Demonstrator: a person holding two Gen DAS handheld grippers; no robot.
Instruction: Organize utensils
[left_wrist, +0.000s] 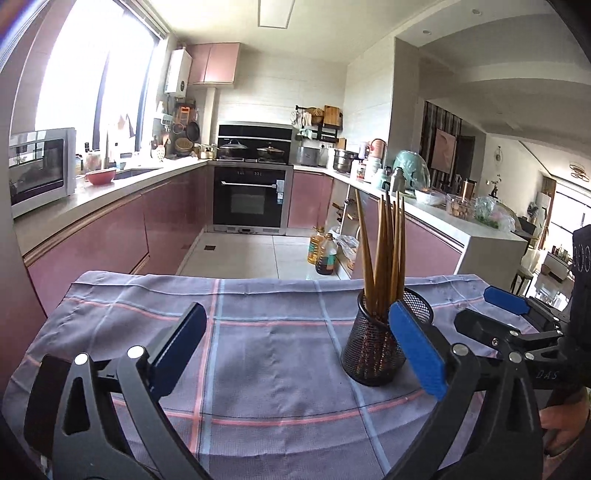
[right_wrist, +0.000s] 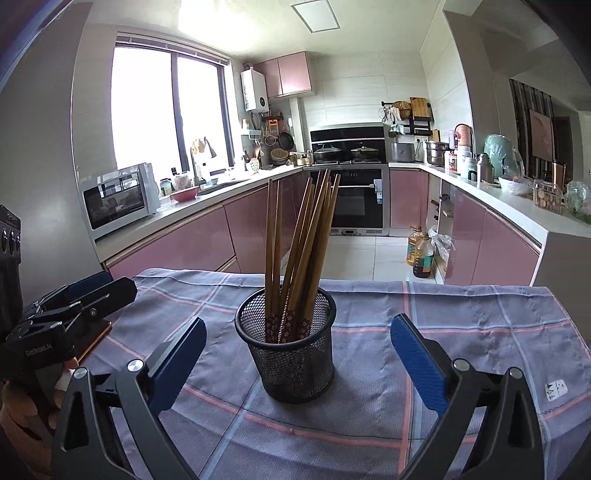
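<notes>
Standing nearly upright in a black wire-mesh holder, a bundle of brown wooden chopsticks points its slim tapered tips toward the ceiling, long axes close to vertical, most sticks leaning a little to the right while two at the left stand straighter. Their lower ends, wrapped in a dark red band with a small pale flower pattern, show through the mesh. The holder is a round cup with a smooth rolled rim and a slightly narrower base, and it sits upright near the middle of a table covered by a wrinkled grey-purple plaid cloth crossed by pink and pale blue stripes. The right gripper has its fingers spread wide, a flat blue ribbed pad on each side of the holder, neither pad touching it. The left gripper is likewise spread wide and grips nothing; in its own view the holder stands to the right of centre, partly behind the right-hand pad. Both tools have matte black plastic arms with silver rivets. Behind the table runs a kitchen with glossy pink cabinets, a black built-in oven and a white microwave on the pale counter beneath the window.
</notes>
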